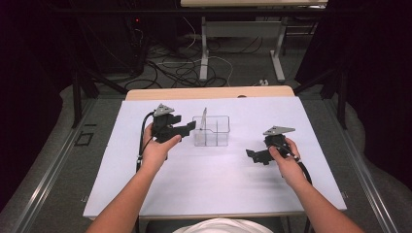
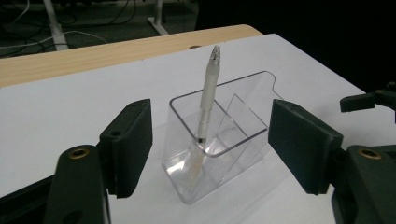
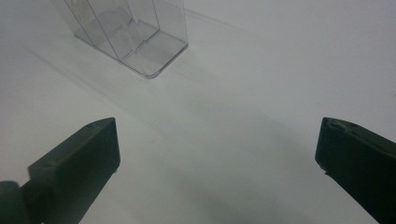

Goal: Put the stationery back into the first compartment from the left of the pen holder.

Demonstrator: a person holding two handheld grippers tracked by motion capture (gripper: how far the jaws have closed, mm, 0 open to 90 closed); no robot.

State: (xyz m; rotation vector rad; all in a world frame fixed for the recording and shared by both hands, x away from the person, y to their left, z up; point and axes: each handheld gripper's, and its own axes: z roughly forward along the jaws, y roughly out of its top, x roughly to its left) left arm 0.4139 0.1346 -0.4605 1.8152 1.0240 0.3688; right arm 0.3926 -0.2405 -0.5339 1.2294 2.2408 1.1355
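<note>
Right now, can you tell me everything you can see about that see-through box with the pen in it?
The see-through box looks like clear plastic, open on top, with rounded corners and thin clear walls inside that split it into compartments. It stands upright on the white table. A pale, frosted-looking pen leans in one end compartment, its tip poking above the rim. The left hand-held gripper has its jaws open on either side of the box, not pressing it.

- You have one clear plastic holder (image 1: pixel 211 131) on the white sheet (image 1: pixel 218 174).
- It shows you one frosted pen (image 2: pixel 206 105), standing in it.
- You hold two grippers: left gripper (image 1: pixel 187 127), right gripper (image 1: pixel 251 154).
</note>
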